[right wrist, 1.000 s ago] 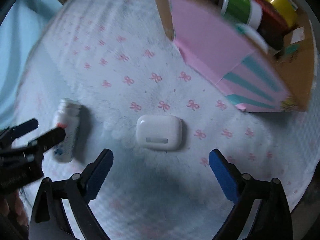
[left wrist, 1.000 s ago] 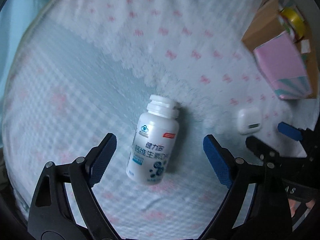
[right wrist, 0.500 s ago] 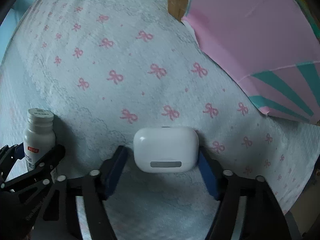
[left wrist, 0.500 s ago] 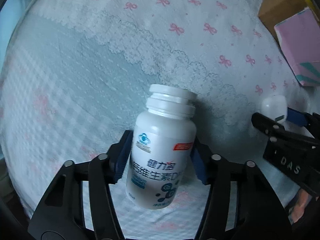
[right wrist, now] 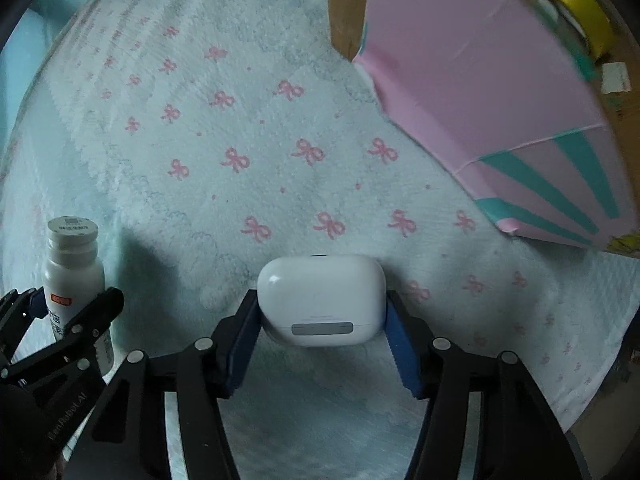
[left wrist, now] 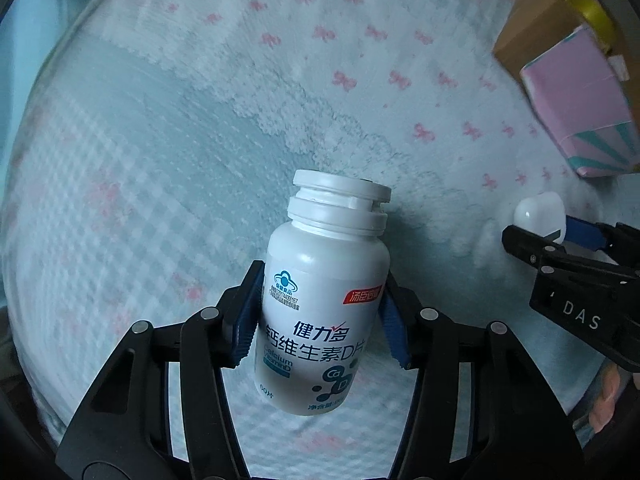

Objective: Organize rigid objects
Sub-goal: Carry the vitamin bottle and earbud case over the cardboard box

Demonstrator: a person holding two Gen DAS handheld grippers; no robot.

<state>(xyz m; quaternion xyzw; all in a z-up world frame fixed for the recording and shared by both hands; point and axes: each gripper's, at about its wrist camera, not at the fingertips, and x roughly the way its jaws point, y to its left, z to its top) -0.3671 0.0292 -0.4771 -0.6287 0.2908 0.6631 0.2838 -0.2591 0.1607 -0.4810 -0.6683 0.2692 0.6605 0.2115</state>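
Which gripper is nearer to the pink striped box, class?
Right. The right gripper, shut on the white earbud case, sits just short of the pink striped box. The left gripper, shut on the supplement bottle, is farther off, beyond the right one.

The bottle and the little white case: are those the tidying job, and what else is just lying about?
Part of the job:
- bottle, held in the left gripper
- white case, held in the right gripper
- cardboard box, likely where they go

Just there:
- pink box
- yellow tape roll
- bow-print cloth
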